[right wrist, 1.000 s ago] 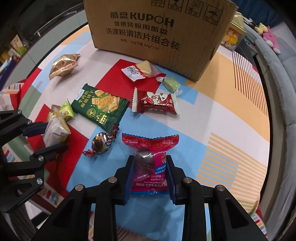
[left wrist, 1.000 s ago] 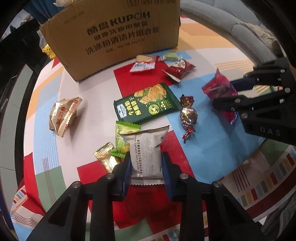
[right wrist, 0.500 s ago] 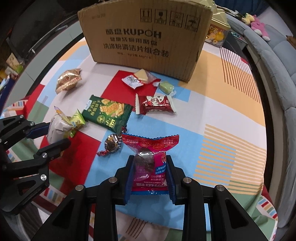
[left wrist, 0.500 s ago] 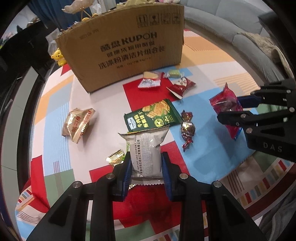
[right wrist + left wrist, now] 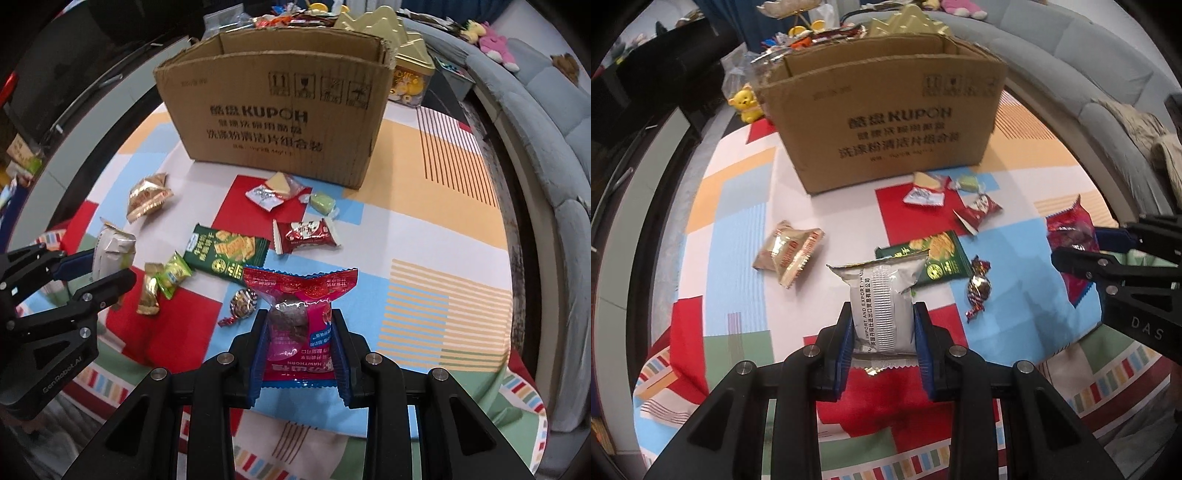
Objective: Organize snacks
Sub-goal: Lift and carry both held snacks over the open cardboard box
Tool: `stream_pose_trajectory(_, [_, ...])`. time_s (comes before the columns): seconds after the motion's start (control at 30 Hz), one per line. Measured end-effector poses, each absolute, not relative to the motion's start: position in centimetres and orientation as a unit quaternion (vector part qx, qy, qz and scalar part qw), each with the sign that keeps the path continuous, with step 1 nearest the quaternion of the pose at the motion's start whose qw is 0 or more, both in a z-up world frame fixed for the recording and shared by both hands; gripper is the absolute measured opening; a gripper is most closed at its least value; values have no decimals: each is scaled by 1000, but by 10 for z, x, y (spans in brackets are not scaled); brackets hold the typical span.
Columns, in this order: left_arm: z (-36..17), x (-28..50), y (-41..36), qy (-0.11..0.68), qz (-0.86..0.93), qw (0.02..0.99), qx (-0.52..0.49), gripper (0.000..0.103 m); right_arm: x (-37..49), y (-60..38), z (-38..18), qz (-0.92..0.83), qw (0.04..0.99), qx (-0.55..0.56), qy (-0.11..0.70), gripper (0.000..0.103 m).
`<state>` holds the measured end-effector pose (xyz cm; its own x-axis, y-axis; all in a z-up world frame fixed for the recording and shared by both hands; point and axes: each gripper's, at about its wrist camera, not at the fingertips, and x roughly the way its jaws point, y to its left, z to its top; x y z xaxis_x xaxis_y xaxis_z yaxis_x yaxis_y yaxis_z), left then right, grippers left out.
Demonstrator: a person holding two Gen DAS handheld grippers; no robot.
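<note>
My left gripper (image 5: pixel 883 321) is shut on a silver snack packet (image 5: pixel 881 295), held up above the patterned tablecloth (image 5: pixel 738 229). A red hawthorn snack bag (image 5: pixel 301 321) is clamped in my right gripper (image 5: pixel 300 328), also lifted off the table. Each gripper shows in the other's view, the right one (image 5: pixel 1082 245) at the right edge and the left one (image 5: pixel 107 266) at the left edge. An open cardboard box (image 5: pixel 886 122) stands at the far side of the table, its open top (image 5: pixel 295 48) in view.
Loose snacks lie on the cloth: a green cracker pack (image 5: pixel 225 253), a red-white packet (image 5: pixel 306 236), a gold packet (image 5: pixel 147 195), a foil-wrapped candy (image 5: pixel 242 302), small green (image 5: pixel 173 273) and gold sweets (image 5: pixel 147 293), a pale green candy (image 5: pixel 321 201). A grey sofa (image 5: pixel 546 122) curves round the right.
Both grippers have risen with their packets, so the table looks farther away and the box's open top has come into view.
</note>
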<state>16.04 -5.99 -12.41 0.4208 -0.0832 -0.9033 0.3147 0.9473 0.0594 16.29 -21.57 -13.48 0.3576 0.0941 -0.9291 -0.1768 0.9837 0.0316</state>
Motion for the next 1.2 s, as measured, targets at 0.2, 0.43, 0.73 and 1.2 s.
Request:
stream_pose_trajectory(0.2, [-106,167,-52,518,-101,844,96,31,169,-217,-119,74,826,-24,558,32])
stream_pose_trajectory(0.43, [-83,179,-49,509,-80,853,78,31,175,-215,-95,70,837,-9,543,32])
stream_pose_trajectory(0.73, [-56,197,-40,497,-54,864,61,31,185,-205,-62,70,857,-1,511,32])
stream_pose_trajectory(1.2, [-15,224,-35,461,-32,885,48,31,210,-199,-19,55,884,5,463,32])
